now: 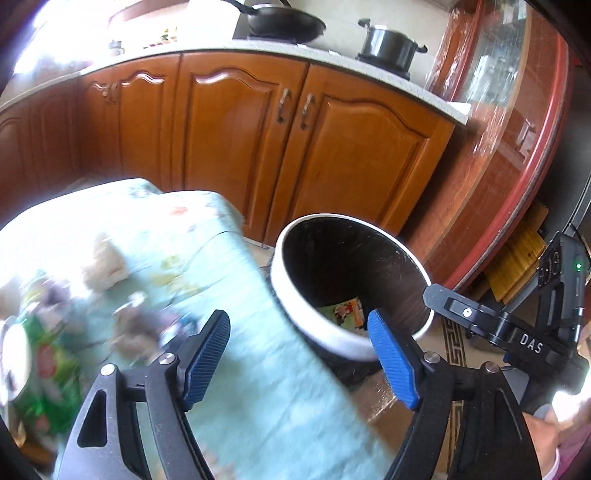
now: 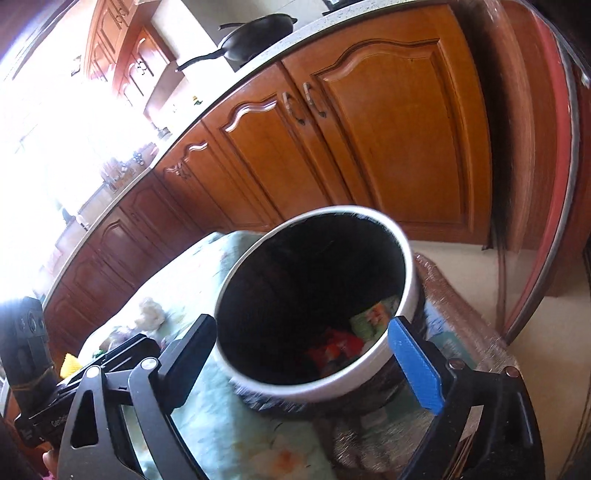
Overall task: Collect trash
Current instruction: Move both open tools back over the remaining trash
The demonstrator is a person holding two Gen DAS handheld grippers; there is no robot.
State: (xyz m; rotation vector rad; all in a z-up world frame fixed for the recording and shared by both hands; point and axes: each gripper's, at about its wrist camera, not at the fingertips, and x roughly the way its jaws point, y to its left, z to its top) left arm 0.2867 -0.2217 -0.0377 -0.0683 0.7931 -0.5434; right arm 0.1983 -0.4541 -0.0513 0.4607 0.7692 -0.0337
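Both grippers empty over the bin

Nearest us, our left gripper (image 1: 299,354) and right gripper (image 2: 310,365) stand with jaws spread, nothing between them. Just beyond, the white-rimmed trash bin (image 2: 384,373) sits beside the cloth-covered table's (image 1: 258,369) edge, wrappers (image 2: 336,349) at its bottom. Blurred litter (image 1: 48,369) lies on the table. Behind, wooden cabinets (image 1: 236,147) carry the worktop (image 1: 207,50) with a wok (image 1: 284,20).

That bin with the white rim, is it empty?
Not empty: the bin holds colourful wrappers at its bottom, seen from both views.
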